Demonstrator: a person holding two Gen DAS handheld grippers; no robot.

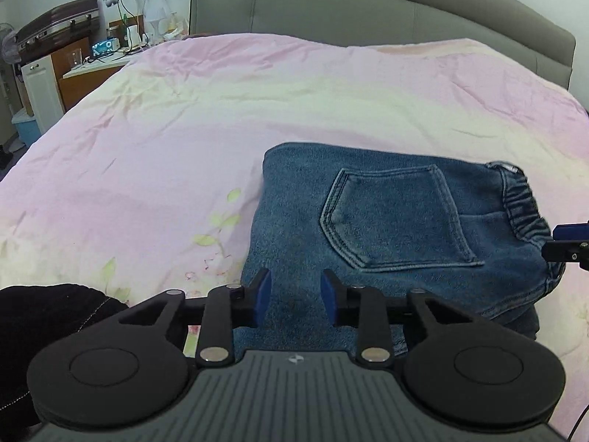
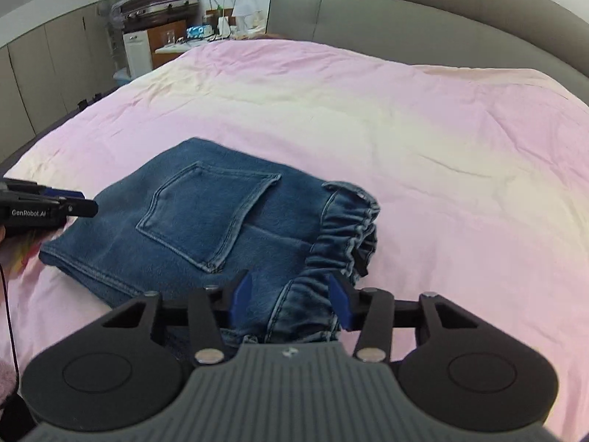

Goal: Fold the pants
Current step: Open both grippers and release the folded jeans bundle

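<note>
On the near part of the bed [image 1: 257, 118], over its pink floral cover, the blue jeans [image 1: 386, 228] lie in a compact bundle, back pocket [image 2: 206, 213] facing up and the gathered elastic waistband [image 2: 342, 235] bunched at the right end. They look folded down already, layers stacked at the near edge, so I'd say most of the work is done. The waistband end is still rumpled and a little raised, so a last smoothing or one more fold may be left.

The left gripper [image 1: 296, 296] hovers over the left end of the bundle, jaws apart and holding nothing. The right gripper [image 2: 291, 300] sits at the waistband end, jaws spread with the gathered cloth lying between them but not pinched. A dark garment [image 1: 48, 316] lies by the near left corner.
</note>
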